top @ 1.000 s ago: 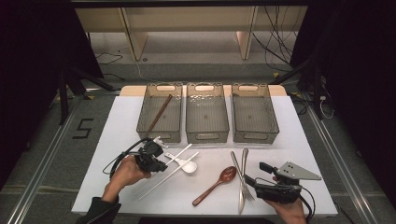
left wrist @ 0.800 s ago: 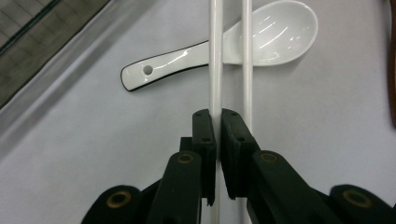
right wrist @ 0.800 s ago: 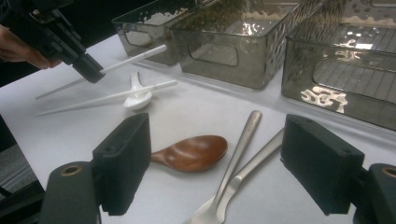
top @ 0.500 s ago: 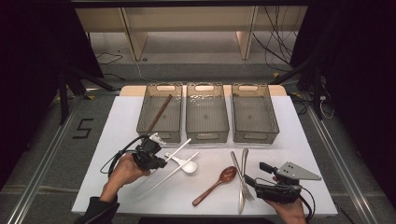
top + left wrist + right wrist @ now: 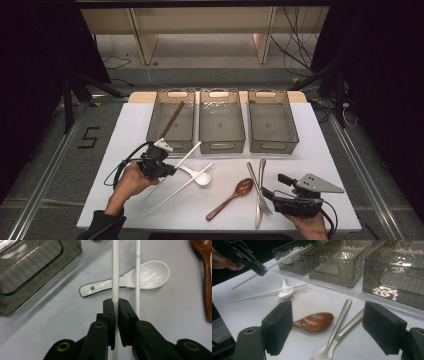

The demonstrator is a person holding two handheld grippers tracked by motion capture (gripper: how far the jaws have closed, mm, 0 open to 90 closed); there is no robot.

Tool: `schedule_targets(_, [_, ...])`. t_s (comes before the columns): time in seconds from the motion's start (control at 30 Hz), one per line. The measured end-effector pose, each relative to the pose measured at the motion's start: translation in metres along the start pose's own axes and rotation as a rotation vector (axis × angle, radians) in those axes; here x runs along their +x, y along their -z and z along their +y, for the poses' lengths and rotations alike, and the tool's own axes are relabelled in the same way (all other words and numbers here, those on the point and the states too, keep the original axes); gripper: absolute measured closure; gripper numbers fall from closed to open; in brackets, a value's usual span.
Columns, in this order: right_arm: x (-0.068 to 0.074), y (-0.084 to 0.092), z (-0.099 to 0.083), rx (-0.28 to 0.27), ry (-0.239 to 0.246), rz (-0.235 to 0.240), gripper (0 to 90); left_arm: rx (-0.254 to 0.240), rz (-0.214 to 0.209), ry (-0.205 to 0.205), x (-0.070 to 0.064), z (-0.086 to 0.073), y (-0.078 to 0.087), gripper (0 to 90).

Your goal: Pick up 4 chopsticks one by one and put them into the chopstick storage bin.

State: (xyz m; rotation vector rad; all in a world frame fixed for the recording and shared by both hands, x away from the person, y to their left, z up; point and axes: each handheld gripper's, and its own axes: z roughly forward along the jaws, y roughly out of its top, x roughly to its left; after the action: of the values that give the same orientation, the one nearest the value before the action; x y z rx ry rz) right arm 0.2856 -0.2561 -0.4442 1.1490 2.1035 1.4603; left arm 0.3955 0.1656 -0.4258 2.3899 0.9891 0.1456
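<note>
White chopstick (image 5: 115,270) now lifted, in left hand-held gripper (image 5: 116,305).

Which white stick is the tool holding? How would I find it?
Start at the left bin on the white table. Just in front of it, the left tool pinches one white chopstick. Its twin lies loose beside it, across the white spoon; the held one sits clamped between black jaws.

One chopstick (image 5: 181,187) lies across the ladle spoon (image 5: 197,176).
</note>
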Motion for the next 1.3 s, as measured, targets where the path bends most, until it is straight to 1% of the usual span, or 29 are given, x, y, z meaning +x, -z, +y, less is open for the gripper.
schedule_targets(0.33, [0.000,0.000,0.000,0.000,-0.003,0.000,25.2,-0.045,0.008,0.017,0.006,0.000,0.010,84.7])
schedule_targets(0.5, [0.000,0.000,0.000,0.000,-0.003,0.000,25.2,-0.070,0.014,0.033,0.009,0.000,0.014,84.7])
schedule_targets(0.57, [0.000,0.000,0.000,-0.001,-0.003,0.000,25.2,-0.087,0.021,0.044,0.014,0.000,0.019,84.7])
schedule_targets(0.73, [-0.001,0.000,0.000,-0.002,-0.003,-0.001,25.2,-0.127,0.036,0.070,0.020,0.000,0.027,84.7])
schedule_targets(0.8, [-0.001,0.000,0.000,-0.002,-0.005,-0.002,25.2,-0.141,0.041,0.069,0.022,0.002,0.033,84.7])
schedule_targets(0.83, [-0.001,0.000,0.000,-0.001,-0.007,-0.002,25.2,-0.141,0.041,0.069,0.022,0.002,0.033,84.7])
schedule_targets(0.87, [-0.001,0.000,0.000,0.000,-0.007,-0.002,25.2,-0.159,0.049,0.067,0.022,0.006,0.039,84.7])
schedule_targets(0.93, [-0.001,-0.001,0.000,0.002,-0.009,-0.001,25.2,-0.175,0.056,0.068,0.023,0.011,0.043,84.7])
schedule_targets(0.97, [-0.001,-0.001,0.000,0.002,-0.009,-0.002,25.2,-0.175,0.056,0.068,0.023,0.011,0.043,84.7])
schedule_targets(1.0, [-0.001,-0.001,0.000,0.000,-0.006,-0.002,25.2,-0.192,0.060,0.067,0.025,0.015,0.045,84.7])
schedule_targets(1.03, [-0.001,-0.001,0.000,-0.002,-0.008,-0.002,25.2,-0.192,0.060,0.067,0.025,0.015,0.045,84.7])
schedule_targets(1.1, [-0.001,-0.001,0.000,0.000,-0.010,-0.004,25.2,-0.206,0.069,0.072,0.029,0.020,0.046,84.7])
schedule_targets(1.17, [-0.001,-0.001,0.000,0.001,-0.012,-0.005,25.2,-0.209,0.071,0.075,0.030,0.022,0.046,84.7])
schedule_targets(1.2, [-0.002,-0.001,-0.001,-0.001,-0.011,-0.004,25.2,-0.219,0.078,0.085,0.034,0.026,0.047,84.7])
schedule_targets(1.23, [-0.001,-0.001,0.000,0.001,-0.012,-0.005,25.2,-0.219,0.083,0.081,0.036,0.029,0.048,84.7])
schedule_targets(1.3, [-0.001,-0.001,0.000,0.001,-0.012,-0.004,25.2,-0.232,0.097,0.088,0.040,0.034,0.051,84.7])
